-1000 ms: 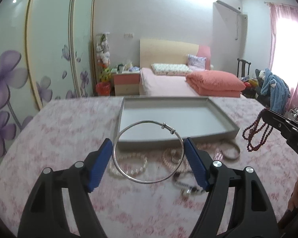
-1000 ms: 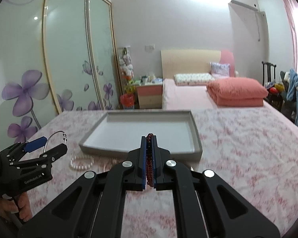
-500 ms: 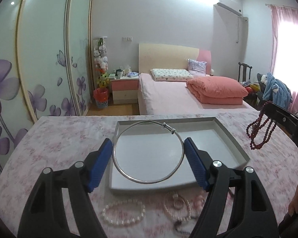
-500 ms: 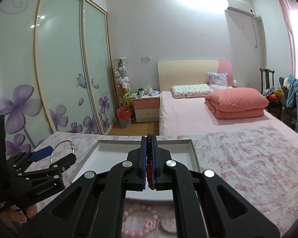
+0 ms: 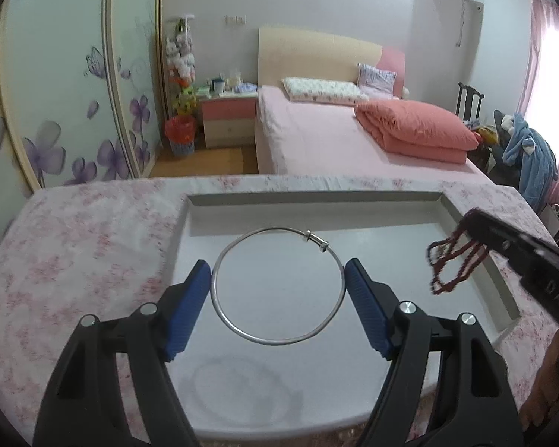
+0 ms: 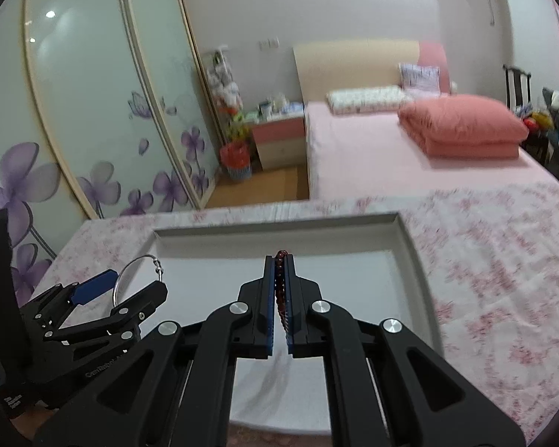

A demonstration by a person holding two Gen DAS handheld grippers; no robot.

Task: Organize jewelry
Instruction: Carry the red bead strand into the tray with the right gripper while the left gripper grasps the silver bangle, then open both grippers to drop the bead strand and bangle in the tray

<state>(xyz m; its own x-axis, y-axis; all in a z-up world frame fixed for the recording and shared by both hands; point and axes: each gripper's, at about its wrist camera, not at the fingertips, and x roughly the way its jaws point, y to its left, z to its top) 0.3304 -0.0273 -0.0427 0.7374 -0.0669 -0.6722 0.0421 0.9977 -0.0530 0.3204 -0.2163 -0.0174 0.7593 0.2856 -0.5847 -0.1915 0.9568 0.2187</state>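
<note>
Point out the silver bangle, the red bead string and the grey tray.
silver bangle (image 5: 279, 341), left wrist view, on its lower arc.
red bead string (image 5: 451, 265), left wrist view, on the hanging loops.
grey tray (image 6: 415, 257), right wrist view, on its right rim.

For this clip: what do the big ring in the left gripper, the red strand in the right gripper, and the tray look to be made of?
Ring: looks like polished silver-toned metal wire, thin and glinting, with a small barrel clasp.
Red strand: small dark red beads in limp hanging loops; glass, stone or plastic cannot be told.
Tray: matte pale grey, stiff straight walls; probably plastic or coated board.
</note>
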